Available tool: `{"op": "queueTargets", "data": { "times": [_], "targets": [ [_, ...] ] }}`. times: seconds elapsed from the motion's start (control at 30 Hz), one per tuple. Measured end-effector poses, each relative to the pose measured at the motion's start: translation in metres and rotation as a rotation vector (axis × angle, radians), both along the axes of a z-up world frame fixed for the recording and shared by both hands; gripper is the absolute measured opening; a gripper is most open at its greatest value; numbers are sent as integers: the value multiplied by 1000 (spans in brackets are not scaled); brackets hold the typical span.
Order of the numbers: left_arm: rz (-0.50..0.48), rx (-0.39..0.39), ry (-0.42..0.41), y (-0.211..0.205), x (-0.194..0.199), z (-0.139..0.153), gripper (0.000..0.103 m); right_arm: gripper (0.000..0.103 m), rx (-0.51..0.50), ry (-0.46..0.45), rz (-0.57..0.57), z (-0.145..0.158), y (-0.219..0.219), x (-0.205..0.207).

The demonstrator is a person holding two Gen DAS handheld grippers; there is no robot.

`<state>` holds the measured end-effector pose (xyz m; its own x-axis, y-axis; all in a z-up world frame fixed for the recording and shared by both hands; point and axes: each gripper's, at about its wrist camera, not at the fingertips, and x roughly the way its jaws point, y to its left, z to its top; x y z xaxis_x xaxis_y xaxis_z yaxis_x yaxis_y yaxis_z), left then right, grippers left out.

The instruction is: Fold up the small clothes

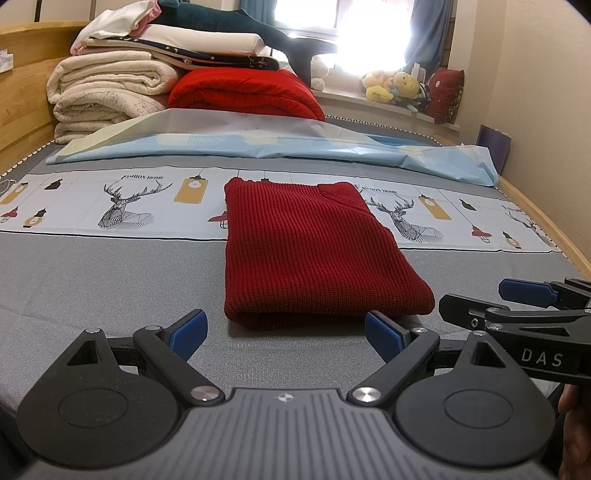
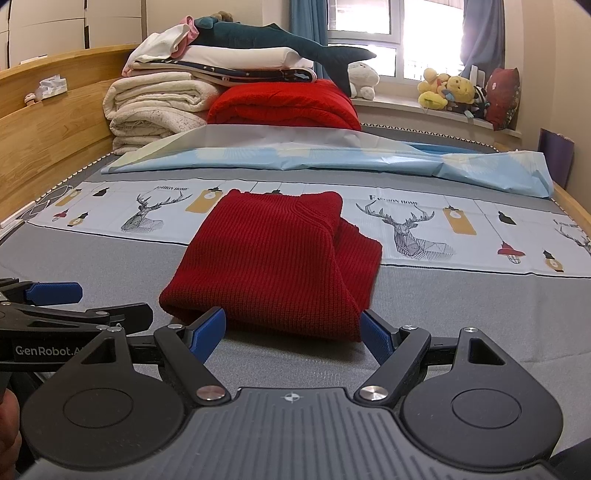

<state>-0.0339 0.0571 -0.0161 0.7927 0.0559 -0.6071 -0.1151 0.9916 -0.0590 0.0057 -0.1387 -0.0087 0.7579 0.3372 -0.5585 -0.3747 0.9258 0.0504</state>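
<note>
A dark red knit sweater lies folded into a thick rectangle on the grey bed, its far end on a printed deer cloth. My left gripper stands open just short of the sweater's near fold, nothing between its blue pads. In the right wrist view the sweater has a second layer showing on its right side. My right gripper is open, its pads on either side of the near right corner without pressing it. Each gripper shows in the other's view: the right gripper and the left gripper.
At the head of the bed are stacked cream blankets, a bright red quilt and a plush shark. A crumpled light blue sheet lies across the bed beyond the sweater. Wooden bed rails run along both sides. Plush toys sit on the windowsill.
</note>
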Motion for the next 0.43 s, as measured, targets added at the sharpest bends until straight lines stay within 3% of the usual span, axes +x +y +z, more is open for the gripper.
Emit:
{"op": "queueTargets", "data": {
  "times": [0.43],
  "targets": [
    [-2,-11,-8,-3,-1,-1,95,81,-14,4,-3,-2,2,0]
  ]
}}
